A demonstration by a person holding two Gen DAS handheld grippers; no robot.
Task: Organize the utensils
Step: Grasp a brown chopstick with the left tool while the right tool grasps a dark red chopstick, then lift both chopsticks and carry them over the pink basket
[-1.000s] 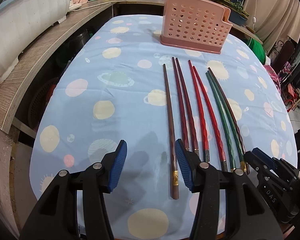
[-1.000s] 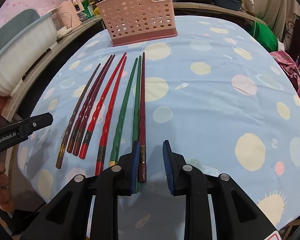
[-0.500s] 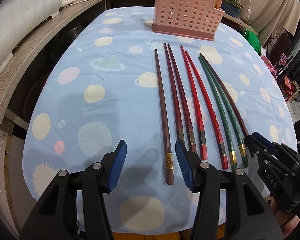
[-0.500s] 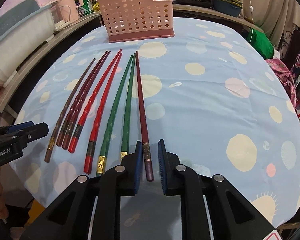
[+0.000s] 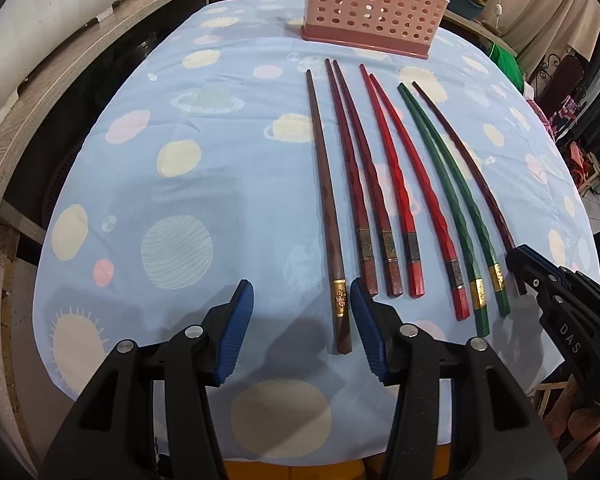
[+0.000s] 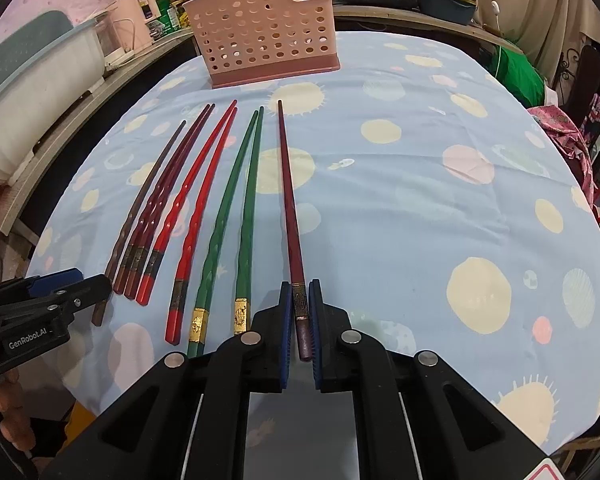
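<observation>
Blue-padded fingers (image 6: 287, 332) of the right gripper (image 6: 300, 328) sit pressed against the butt end of the dark maroon chopstick (image 6: 290, 208) at lower centre of the right wrist view, clamping it just behind its metal band. Whether it has left the cloth I cannot tell.

At lower centre of the left wrist view, the left gripper (image 5: 302, 322) is spread wide, its pads either side of the brown chopstick's (image 5: 326, 208) gold-banded end without touching it.

Between these two lie six more chopsticks: a dark red pair (image 5: 360, 184), a bright red pair (image 5: 408, 192) and a green pair (image 5: 448, 200), all on the blue tablecloth (image 5: 220, 128). The pink basket (image 6: 266, 46) stands at upper centre.

These sticks look light, stiff and lacquered, so probably slippery. Gripping near the thick banded end seems best, though a long stick may pivot there.
</observation>
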